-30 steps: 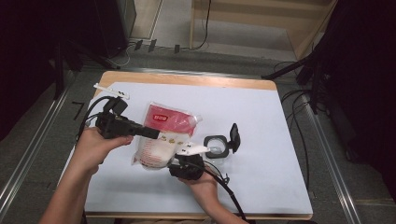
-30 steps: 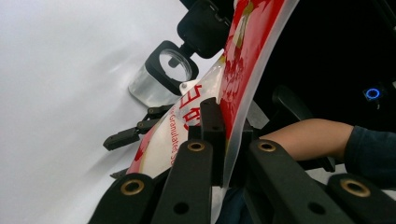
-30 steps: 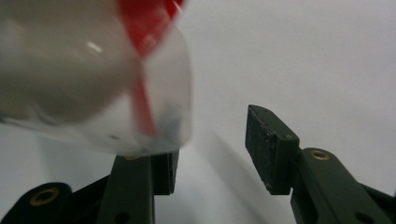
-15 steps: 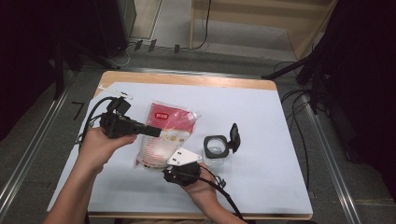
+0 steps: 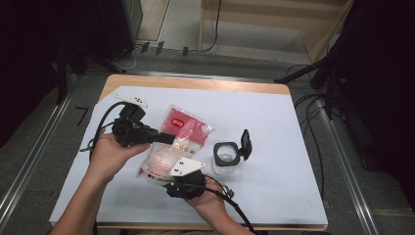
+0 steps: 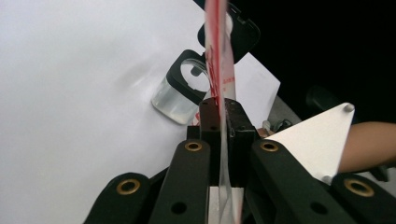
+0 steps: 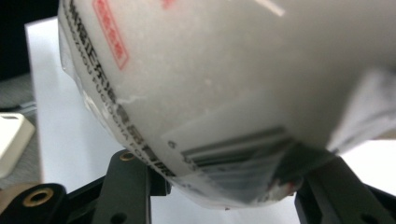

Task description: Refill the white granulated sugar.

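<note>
A clear bag of white grains with a red printed top [image 5: 183, 128] hangs tilted between both hands above the white table cover. My left gripper [image 5: 170, 139] is shut on the bag's thin upper edge; in the left gripper view the film [image 6: 218, 56] runs straight out from the pressed jaws of the left gripper [image 6: 219, 112]. My right gripper [image 5: 173, 177] holds the bag's lower end from below. In the right gripper view the bulging bottom with its barcode [image 7: 233, 84] fills the gap of the right gripper [image 7: 224, 186], a jaw against each side.
A clear jar [image 5: 226, 157] with its black flip lid [image 5: 245, 144] open stands just right of the bag, also seen as the jar [image 6: 180, 93]. A small white strip [image 5: 129, 98] lies at the cover's far left corner. Cables trail from both grippers.
The right hand has shifted left and toward the near edge with the bag's bottom, rising a little. The bag stands more tilted. The left hand has hardly moved.
</note>
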